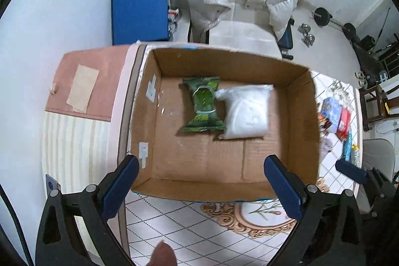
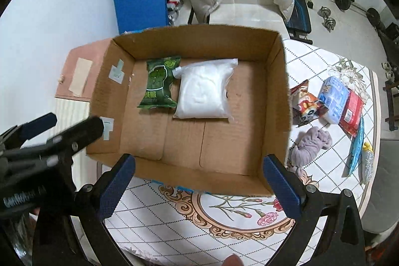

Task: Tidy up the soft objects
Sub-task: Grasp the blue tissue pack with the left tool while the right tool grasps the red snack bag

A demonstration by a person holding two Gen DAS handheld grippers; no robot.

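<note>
Soft packets are split between two places: a green packet point(image 2: 159, 85) and a white bag point(image 2: 203, 91) lie side by side, touching, on the floor of the cardboard box point(image 2: 276, 96), toward its far wall, while the rest wait on the tabletop point(image 2: 174, 223) to the right of the box: a cartoon snack bag point(image 2: 305, 105), a blue-and-white pack point(image 2: 333, 100), a red pack point(image 2: 352, 112), a grey cloth bundle point(image 2: 311, 143) and a thin blue packet point(image 2: 356, 148). I have both tools above the near rim of the box, the left tool point(image 1: 200, 187) and the right tool point(image 2: 199, 185) each with its jaws spread wide and nothing between them. My worry from here is the pile on the right: those packs touch and overlap, so a careless grab could pinch two at once or drag a neighbour toward the tabletop edge. The cloth bundle looks loose and could trail out of a shallow grip and snag on the box wall. The box is light and open, so I judge that a bump on its right wall could slide it. The two tools sit close together, and I could knock one against the other.
</note>
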